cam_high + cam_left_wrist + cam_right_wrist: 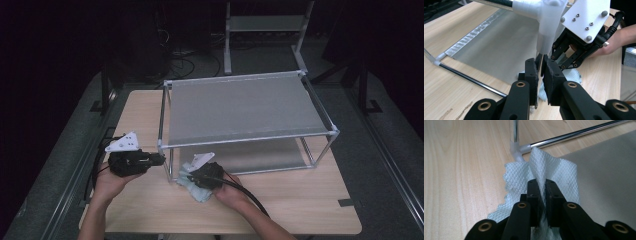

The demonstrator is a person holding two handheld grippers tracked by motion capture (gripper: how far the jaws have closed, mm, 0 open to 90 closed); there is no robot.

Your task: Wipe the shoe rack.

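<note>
Cloth (196, 186) is being pinched by the right gripper (202, 172) in the high view, where it is lying on the table (150, 210) just in front of the near left corner of the two-tier rack (240, 107). The left gripper (159, 159) is being held level beside that same corner, its tips meeting the upright post (170, 162). Both hands are being kept low at the table's near edge.

Seen from the left gripper view, the left gripper (540, 72) is clenched on the thin metal post (539, 61), which is running up between the pads to the white plastic corner joint (546, 22) just above the fingertips. The rack is thus being steadied. Beyond the fingers, the right gripper (564, 58) is being pressed down onto the pale cloth (572, 75), with the grey lower shelf (499, 50) lying to the left of the jaws.

In the right gripper view, the right gripper (541, 187) is closed on a raised fold of the white waffle-textured cloth (541, 167), which is standing up between the pads and spreading flat to both sides. Just past the fingertips the rack's bottom corner joint (516, 151) and chrome rail (574, 135) are being approached; the lower shelf (609, 175) lies to the right.

As a judgement, the grasping is done on both sides; wiping or placing the cloth on the rack is what is left.
</note>
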